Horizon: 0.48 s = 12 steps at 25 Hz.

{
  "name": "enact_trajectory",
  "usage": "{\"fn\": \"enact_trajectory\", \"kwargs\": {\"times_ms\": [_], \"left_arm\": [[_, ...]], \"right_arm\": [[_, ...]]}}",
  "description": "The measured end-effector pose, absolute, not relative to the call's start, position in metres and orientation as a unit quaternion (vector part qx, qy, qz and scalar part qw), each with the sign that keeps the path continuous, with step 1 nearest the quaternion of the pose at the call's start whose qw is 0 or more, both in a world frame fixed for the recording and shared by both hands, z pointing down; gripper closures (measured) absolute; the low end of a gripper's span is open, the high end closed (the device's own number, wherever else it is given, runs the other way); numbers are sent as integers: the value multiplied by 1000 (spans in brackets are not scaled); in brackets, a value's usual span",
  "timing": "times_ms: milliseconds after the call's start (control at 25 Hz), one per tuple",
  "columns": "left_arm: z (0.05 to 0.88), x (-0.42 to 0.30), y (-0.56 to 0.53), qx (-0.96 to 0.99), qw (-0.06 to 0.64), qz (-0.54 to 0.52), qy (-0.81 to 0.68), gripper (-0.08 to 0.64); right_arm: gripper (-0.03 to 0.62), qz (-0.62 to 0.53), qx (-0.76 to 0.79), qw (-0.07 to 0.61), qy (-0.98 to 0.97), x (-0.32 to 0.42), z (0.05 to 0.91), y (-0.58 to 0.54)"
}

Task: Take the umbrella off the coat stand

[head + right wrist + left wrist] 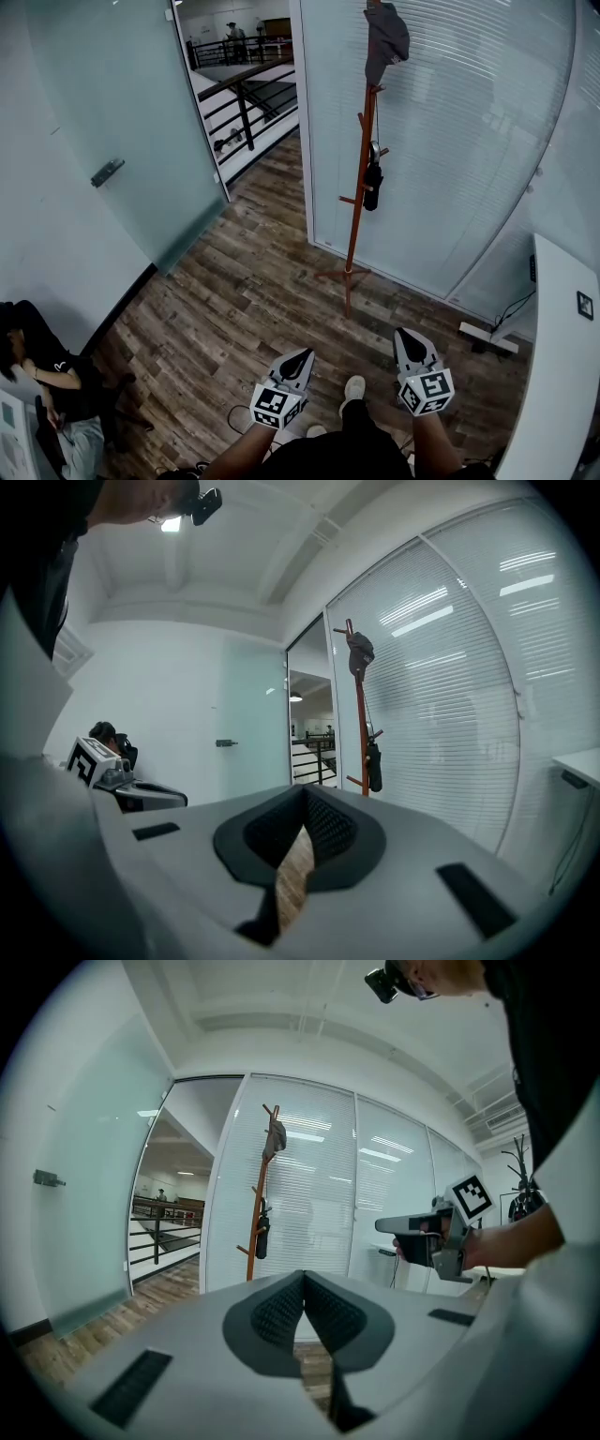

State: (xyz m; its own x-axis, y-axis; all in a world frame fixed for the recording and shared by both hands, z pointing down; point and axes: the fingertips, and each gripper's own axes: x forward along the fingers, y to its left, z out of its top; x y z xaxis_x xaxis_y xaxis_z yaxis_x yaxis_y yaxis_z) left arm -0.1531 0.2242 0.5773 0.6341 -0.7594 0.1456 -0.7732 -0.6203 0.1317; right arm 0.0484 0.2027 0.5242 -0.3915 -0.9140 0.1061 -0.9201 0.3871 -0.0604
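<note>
Both tools are clenched and empty. In the left gripper view the dark pads of the left gripper (302, 355) meet at the tips, with nothing between them. Only floor shows through the slit lower down. The right gripper (410, 336) reads the same in its own view: jaws together, wood planks visible through the gap below the tips.

The umbrella (373, 186) is a small black folded one. It hangs from a peg about halfway up the coat stand (357, 211), close against the pole on its right side in the head view. I cannot make out how it is hooked on.

The coat stand is reddish-brown wood and stands upright on the wooden floor (234, 300). It is just in front of the glass wall with blinds (450, 141), beside the open doorway (246, 84). A grey cap (385, 37) sits on its top.

Both grippers are low in the head view, side by side and pointing toward the stand, well apart from it.

A seated person in dark clothes (47, 370) is at the far left. A white desk (562, 356) runs along the right edge.
</note>
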Motion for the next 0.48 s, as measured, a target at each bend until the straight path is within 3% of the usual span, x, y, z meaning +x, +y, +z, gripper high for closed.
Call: {"fn": "enact_trajectory", "kwargs": {"times_ms": [480], "left_arm": [[565, -117, 106, 897, 54, 53, -435, 548]], "right_arm": [[586, 16, 504, 42, -863, 39, 533, 90]]}}
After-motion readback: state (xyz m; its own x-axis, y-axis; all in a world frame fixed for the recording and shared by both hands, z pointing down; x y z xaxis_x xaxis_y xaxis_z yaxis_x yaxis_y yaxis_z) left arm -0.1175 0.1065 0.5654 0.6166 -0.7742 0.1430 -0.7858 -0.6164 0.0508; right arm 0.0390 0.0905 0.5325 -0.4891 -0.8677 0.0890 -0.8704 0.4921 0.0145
